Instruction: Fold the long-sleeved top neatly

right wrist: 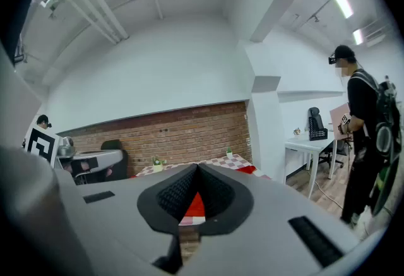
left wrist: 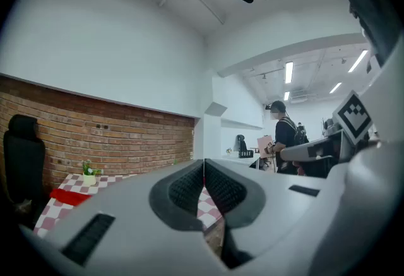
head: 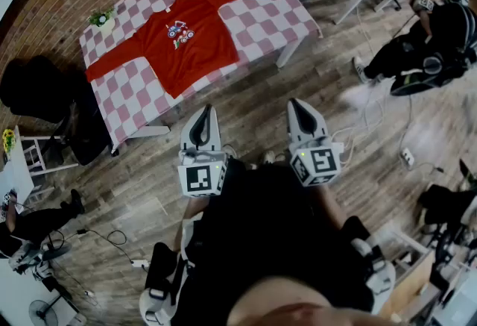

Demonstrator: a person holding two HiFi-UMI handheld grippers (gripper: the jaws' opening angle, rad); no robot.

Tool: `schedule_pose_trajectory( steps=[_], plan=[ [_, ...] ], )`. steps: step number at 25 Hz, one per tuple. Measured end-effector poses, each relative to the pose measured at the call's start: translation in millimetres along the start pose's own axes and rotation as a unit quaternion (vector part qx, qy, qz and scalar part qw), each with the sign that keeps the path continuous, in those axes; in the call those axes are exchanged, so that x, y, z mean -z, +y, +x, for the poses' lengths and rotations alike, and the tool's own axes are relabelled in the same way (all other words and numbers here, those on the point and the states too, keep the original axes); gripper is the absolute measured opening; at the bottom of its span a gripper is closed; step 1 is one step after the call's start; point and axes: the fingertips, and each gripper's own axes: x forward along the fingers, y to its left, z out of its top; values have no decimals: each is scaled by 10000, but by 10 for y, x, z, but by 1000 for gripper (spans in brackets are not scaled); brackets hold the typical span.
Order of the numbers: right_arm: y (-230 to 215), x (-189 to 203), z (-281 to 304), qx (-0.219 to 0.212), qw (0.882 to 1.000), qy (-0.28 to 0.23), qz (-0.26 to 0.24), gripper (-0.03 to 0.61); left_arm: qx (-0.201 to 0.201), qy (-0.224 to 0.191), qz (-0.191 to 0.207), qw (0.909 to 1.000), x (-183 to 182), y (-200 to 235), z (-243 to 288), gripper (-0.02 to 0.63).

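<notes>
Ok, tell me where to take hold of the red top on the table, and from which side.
Probably a sleeve cuff: the red top lies flat with sleeves stretched straight out, so the cuff is a free edge. Come in low from the near side of the checked table, where the hem faces you.

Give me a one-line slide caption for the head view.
Red long-sleeved top spread flat on the checkered table; left tongs and right tongs, both shut and empty, short of it.

Nothing is showing as readable words or numbers. The print (head: 179,33) on the red top (head: 195,52) is appearing too small.
</notes>
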Motion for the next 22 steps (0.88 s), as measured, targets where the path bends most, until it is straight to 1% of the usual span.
schedule_pose_trajectory(
  steps=[10, 14, 16, 17, 18, 19, 20, 22],
  plan=[
    [58, -30, 20, 49, 9999, -103, -17, 8, 65, -28, -27, 10000, 0, 59, 14, 8],
    [78, -174, 20, 165, 9989, -421, 100, 9, 119, -53, -27, 9999, -26, 118, 0, 8],
    [75, -156, 46, 221, 9985, -484, 130, 11, 146, -49, -2, 9999, -11, 147, -12, 8],
    [81, -117, 73, 223, 9987, -435, 139, 30, 158, -44, 6, 9999, -2, 165, -15, 8],
    [95, -63, 102, 213, 9990, -352, 155, 116, 171, -42, 5, 9998, 5, 184, -18, 8],
    [115, -9, 126, 206, 9993, -270, 174, 169, 185, -46, -9, 9998, 10, 204, -22, 8],
    [143, 37, 143, 206, 9994, -215, 193, 179, 199, -52, -31, 9998, 14, 225, -30, 8],
    [212, 92, 167, 230, 9994, -169, 208, 179, 238, -54, -66, 9997, 28, 274, -48, 8]
  ],
)
